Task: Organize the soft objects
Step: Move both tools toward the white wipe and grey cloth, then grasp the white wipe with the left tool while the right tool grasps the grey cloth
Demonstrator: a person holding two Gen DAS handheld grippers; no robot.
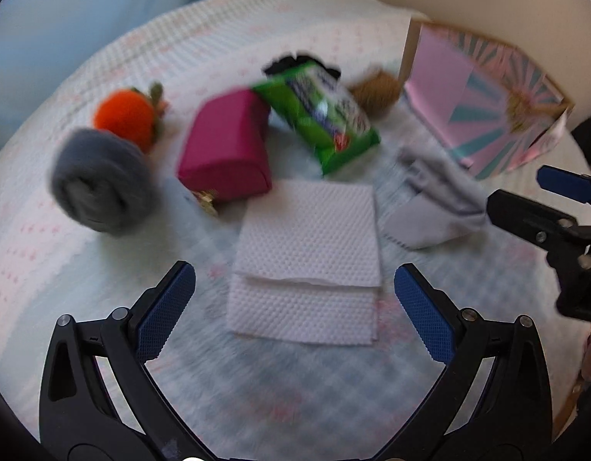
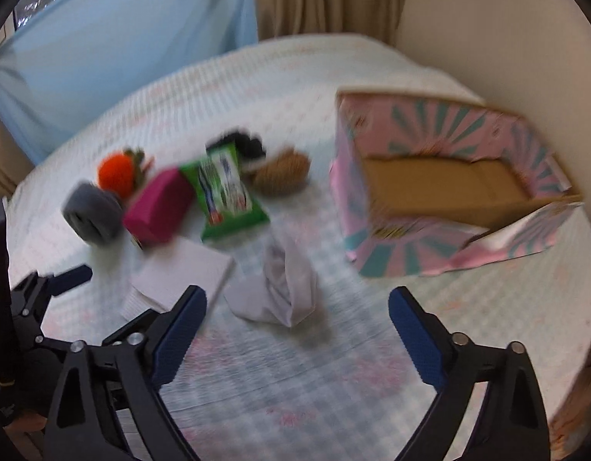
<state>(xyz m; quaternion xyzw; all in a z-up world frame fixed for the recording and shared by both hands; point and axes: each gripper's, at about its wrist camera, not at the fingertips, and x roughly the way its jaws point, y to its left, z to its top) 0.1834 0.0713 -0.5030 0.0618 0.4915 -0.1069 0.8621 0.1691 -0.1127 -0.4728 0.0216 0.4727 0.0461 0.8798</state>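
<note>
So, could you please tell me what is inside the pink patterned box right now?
The pink patterned box shows only its bare brown cardboard floor. The strip of floor just behind its near wall is hidden from view.

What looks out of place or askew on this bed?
The green packet leans tilted on the magenta pouch instead of lying flat. The pink box has a torn, sagging front flap. The grey sock lies crumpled.
</note>
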